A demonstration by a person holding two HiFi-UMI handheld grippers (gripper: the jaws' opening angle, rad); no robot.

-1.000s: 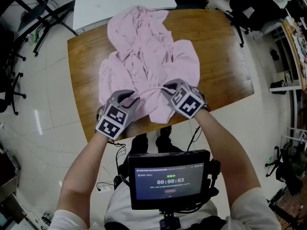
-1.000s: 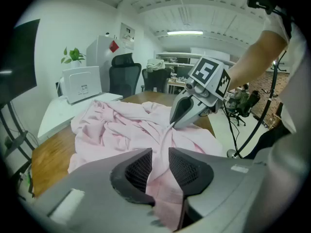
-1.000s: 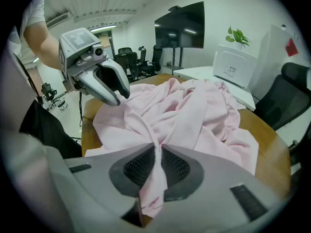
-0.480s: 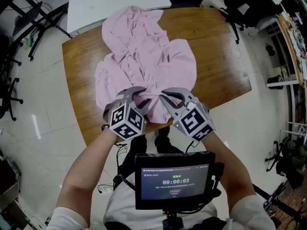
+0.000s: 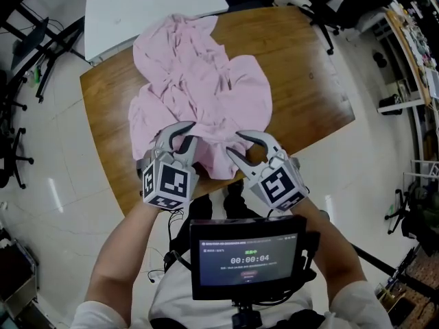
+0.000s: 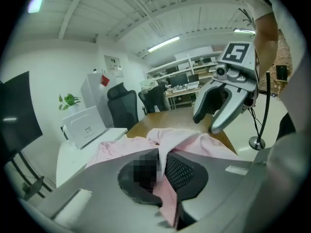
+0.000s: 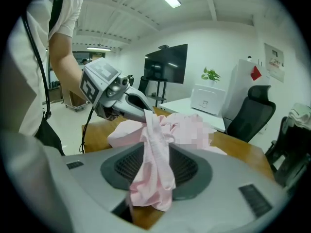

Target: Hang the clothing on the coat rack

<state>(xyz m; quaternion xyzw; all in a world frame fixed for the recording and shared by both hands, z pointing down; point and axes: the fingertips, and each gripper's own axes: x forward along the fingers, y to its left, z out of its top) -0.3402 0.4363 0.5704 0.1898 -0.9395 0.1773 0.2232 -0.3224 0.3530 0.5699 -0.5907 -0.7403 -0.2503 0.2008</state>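
A pink garment (image 5: 199,81) lies crumpled on the wooden table (image 5: 309,81). My left gripper (image 5: 188,134) is at its near hem; its jaws have just been closing. In the left gripper view the left gripper (image 6: 163,161) is shut on a fold of pink cloth (image 6: 189,142). My right gripper (image 5: 234,146) hovers beside it over the same hem; its jaws have just been opening. The right gripper view shows a strip of the garment (image 7: 156,144) hanging loose between the right gripper's (image 7: 155,166) parted pads and running to the left gripper (image 7: 142,114). No coat rack is in view.
A white desk (image 5: 151,5) stands behind the table, with a white box (image 7: 209,100) on it. Black office chairs (image 7: 252,115) stand at the far side and dark chair bases (image 5: 20,115) at the left. A screen (image 5: 247,256) hangs at my chest.
Both grippers have risen from the table edge with the hem. The left gripper has moved toward the middle and closed on the cloth. The right jaws now stand apart.
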